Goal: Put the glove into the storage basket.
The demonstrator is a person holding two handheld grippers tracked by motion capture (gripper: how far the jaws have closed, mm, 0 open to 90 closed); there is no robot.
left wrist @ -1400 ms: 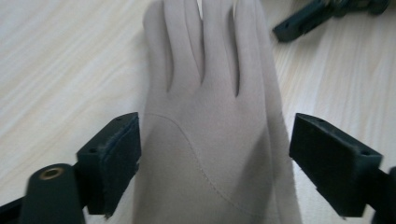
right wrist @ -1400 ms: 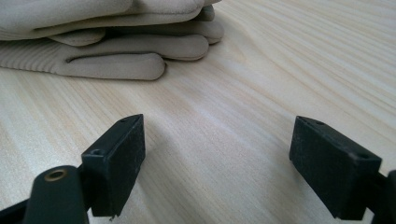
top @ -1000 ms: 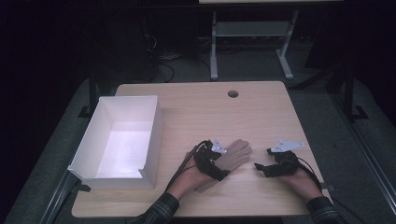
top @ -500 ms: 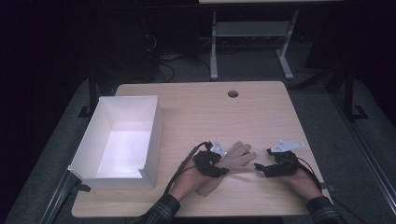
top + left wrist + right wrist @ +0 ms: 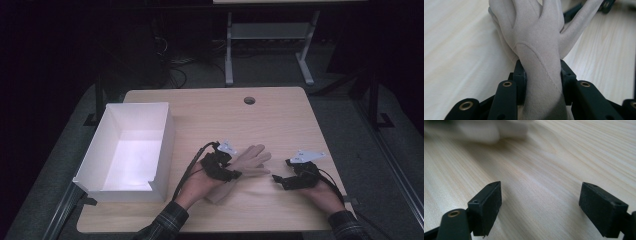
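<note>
A beige glove (image 5: 251, 160) lies near the front middle of the wooden table, fingers pointing right. My left gripper (image 5: 231, 172) is shut on the glove (image 5: 536, 45) at its wrist part, the cloth bunched between both pads; its jaws have just been closing on it and the glove's near end is lifted a little. My right gripper (image 5: 278, 179) rests on the table to the right of the glove, pointing left, jaws open with only bare wood between them (image 5: 540, 207). The glove's fingertips (image 5: 486, 130) show blurred ahead of it.
An open white box (image 5: 129, 150) stands at the left of the table (image 5: 240, 120). A round cable hole (image 5: 249, 100) sits near the far edge. Metal stand legs (image 5: 265, 55) are on the floor behind the table.
The left gripper's jaws closed around the glove's wrist part and the hand rose slightly, gathering the cloth. The right gripper stayed where it was.
</note>
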